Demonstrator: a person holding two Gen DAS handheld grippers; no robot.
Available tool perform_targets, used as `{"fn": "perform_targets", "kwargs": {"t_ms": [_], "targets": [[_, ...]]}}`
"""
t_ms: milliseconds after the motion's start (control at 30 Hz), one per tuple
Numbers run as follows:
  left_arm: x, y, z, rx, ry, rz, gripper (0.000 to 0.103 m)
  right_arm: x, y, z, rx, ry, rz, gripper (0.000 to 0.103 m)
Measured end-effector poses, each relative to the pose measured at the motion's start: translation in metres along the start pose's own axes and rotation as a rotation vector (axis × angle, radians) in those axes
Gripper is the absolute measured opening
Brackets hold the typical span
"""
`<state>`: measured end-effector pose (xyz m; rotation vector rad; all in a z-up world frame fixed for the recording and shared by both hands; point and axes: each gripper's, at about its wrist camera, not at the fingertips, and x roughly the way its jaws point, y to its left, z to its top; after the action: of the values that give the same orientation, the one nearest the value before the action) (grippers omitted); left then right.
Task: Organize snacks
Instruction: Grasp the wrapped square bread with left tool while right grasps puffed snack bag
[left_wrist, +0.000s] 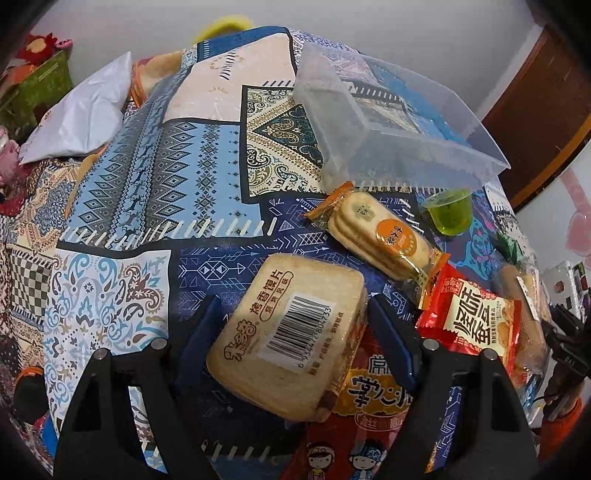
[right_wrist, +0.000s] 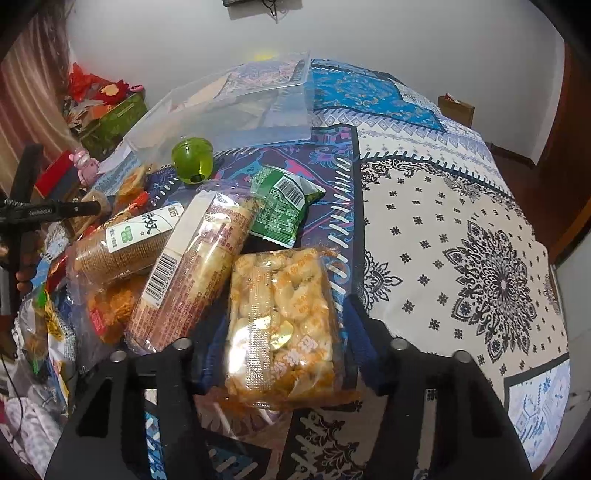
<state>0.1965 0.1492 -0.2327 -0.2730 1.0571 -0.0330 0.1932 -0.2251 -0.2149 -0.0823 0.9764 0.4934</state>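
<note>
So both tongs are loaded at this point. The left tongs (left_wrist: 291, 332) are clamped onto a pale, clear-wrapped pack of toasted bread slices with a white barcode sticker (left_wrist: 291, 332), blue pads pressing its two sides, and it looks tilted up off the pile rather than lying flat. The right tongs (right_wrist: 280, 328) are gripping a clear bag of golden puffed crackers with orange print (right_wrist: 280, 325) the same way, one pad on each side.

Moving out from there, the big clear plastic storage bin (left_wrist: 388, 122) sits at the far end of the snack heap on the patchwork-print counter (left_wrist: 147, 177), and as far as I can see through its walls there's nothing in it yet. So I'd call this basically the start: zero snacks stowed, two in hand.

What's left on the counter:
- a green jelly cup (left_wrist: 448, 216) just in front of the bin
- an orange-ended sleeve of round rice crackers (left_wrist: 376, 236)
- a small red packet with a cream label (left_wrist: 476, 317)
- a red and yellow bag with cartoon kids (left_wrist: 354, 435) under the bread pack
- a long clear-wrapped cracker roll with a barcode (right_wrist: 195, 273)
- a green foil packet (right_wrist: 284, 210)
- a brown biscuit roll with a white and green label (right_wrist: 122, 243)

Probably a few more buried at the left edge of the right view, too jumbled to tell. Next up is presumably carrying both held packs over to the bin.
</note>
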Motion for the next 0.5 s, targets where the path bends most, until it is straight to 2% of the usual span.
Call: {"fn": "perform_targets", "kwargs": {"t_ms": [200, 300, 400, 500], "targets": [[-0.006, -0.005, -0.002, 0.007, 0.002, 0.033, 0.073, -0.001, -0.001, 0.0, 0.018, -0.007, 0.018, 0.044], [-0.015, -0.007, -0.006, 0.02, -0.005, 0.047, 0.065, -0.002, -0.003, -0.001, 0.029, -0.01, 0.026, 0.044], [-0.026, -0.009, -0.008, 0.02, -0.018, 0.038, 0.058, -0.004, -0.003, -0.001, 0.034, -0.017, 0.031, 0.043], [-0.032, -0.012, -0.011, 0.028, -0.023, 0.038, 0.057, -0.007, -0.002, -0.001, 0.035, -0.028, 0.03, 0.043]]}}
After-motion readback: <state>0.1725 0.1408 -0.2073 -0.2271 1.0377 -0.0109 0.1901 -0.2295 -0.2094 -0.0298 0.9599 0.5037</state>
